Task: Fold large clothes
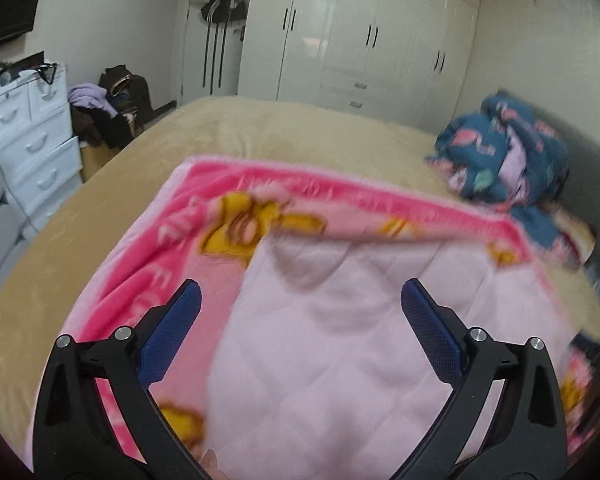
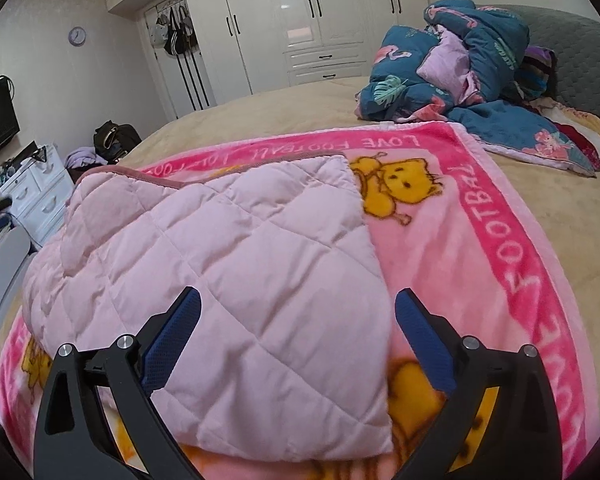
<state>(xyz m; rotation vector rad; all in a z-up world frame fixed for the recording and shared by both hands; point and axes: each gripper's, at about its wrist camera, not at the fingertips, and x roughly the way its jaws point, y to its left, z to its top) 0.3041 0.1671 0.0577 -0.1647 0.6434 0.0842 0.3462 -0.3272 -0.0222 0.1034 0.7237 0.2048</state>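
A pink blanket (image 2: 480, 216) with yellow bears and a bright pink lettered border lies spread on the bed. Its pale pink quilted underside (image 2: 228, 264) is folded over on top of it, and shows blurred in the left wrist view as quilted underside (image 1: 340, 340) with the pink border (image 1: 260, 188) beyond. My left gripper (image 1: 300, 300) hangs open just above the quilted fold, nothing between its blue pads. My right gripper (image 2: 298, 308) is open too, over the near right corner of the fold, its pads clear of the cloth.
The tan bed (image 2: 560, 208) reaches far back and right. A crumpled blue flamingo-print duvet (image 2: 452, 68) lies near the grey headboard (image 2: 572, 48). White drawers (image 1: 32, 136) and a heap of clothes (image 1: 108, 108) stand left of the bed; white wardrobes (image 1: 360, 32) line the far wall.
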